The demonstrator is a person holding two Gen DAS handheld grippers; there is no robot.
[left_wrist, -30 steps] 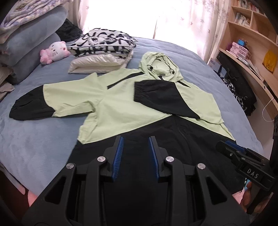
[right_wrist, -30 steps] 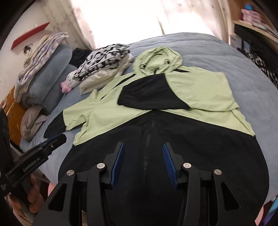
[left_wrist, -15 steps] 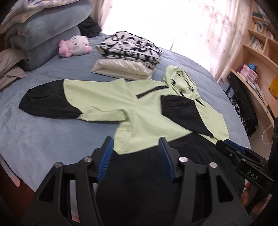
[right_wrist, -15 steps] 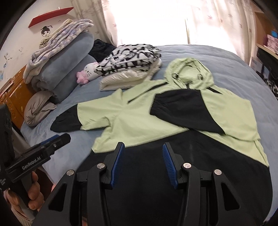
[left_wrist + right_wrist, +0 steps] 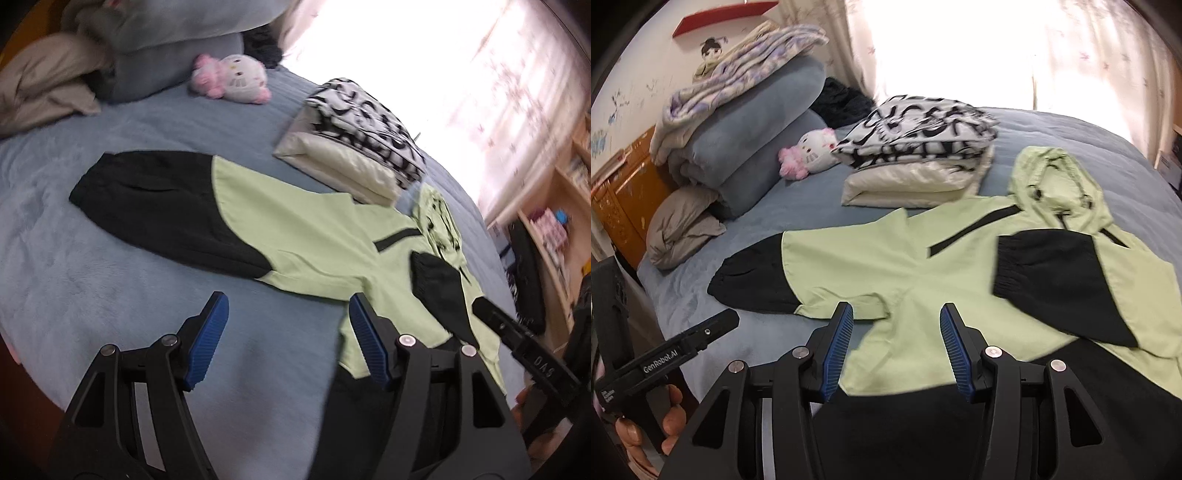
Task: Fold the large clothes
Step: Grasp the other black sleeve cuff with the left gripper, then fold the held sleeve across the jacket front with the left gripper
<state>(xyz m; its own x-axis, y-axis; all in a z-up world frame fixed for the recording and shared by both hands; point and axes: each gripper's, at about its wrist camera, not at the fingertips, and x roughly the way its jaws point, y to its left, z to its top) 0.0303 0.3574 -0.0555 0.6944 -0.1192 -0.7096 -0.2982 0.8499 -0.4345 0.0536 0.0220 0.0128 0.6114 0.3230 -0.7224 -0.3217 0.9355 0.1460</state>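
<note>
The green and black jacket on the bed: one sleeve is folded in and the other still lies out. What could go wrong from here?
1. The spread sleeve ends in slippery-looking black fabric; the open left gripper, its jaws just widened and empty, may pinch the blue blanket along with it.
2. The folded sleeve lies loose on the chest and could slide off if the jacket is tugged.
3. The folded pile sits close behind, so a wide swing might knock it.

Jacket hem: the green-and-black jacket [image 5: 923, 266] is running under the right tool [image 5: 897, 347] and off the bottom edge.
Shelf items: beyond the jacket [image 5: 314, 236], the shelf [image 5: 565, 206] is blurring past reading.
</note>
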